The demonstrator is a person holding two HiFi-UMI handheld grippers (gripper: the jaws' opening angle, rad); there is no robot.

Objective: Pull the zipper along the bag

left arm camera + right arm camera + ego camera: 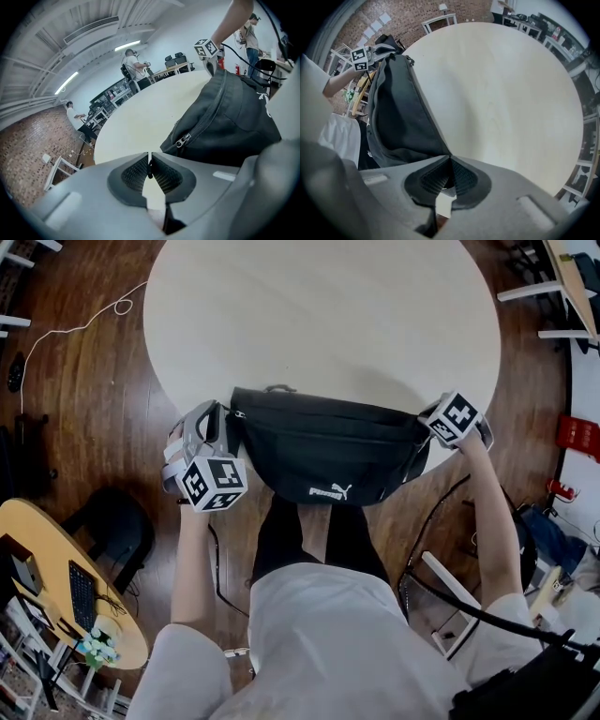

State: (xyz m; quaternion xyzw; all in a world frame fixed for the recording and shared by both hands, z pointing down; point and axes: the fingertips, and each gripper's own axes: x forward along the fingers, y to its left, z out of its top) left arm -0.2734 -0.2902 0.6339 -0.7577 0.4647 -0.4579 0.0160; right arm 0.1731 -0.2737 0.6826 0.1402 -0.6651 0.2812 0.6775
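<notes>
A black waist bag (323,451) with a white logo lies across the near edge of the round beige table (328,306). At the bag's left end, my left gripper (225,420) is shut on a thin black tab (150,169); whether that tab belongs to the zipper I cannot tell. The metal zipper slider (183,139) sits just beyond the jaws at that end, with the zip line (213,101) running away toward the other gripper. My right gripper (429,420) is shut on the bag's right end (440,151). The bag (401,112) stretches between the two grippers.
The bag overhangs the table edge above the person's legs (309,531). A small loop (279,388) sticks out at the bag's far side. A wooden desk with a keyboard (82,594) stands at lower left, white chairs (544,292) at upper right. People (133,65) stand in the background.
</notes>
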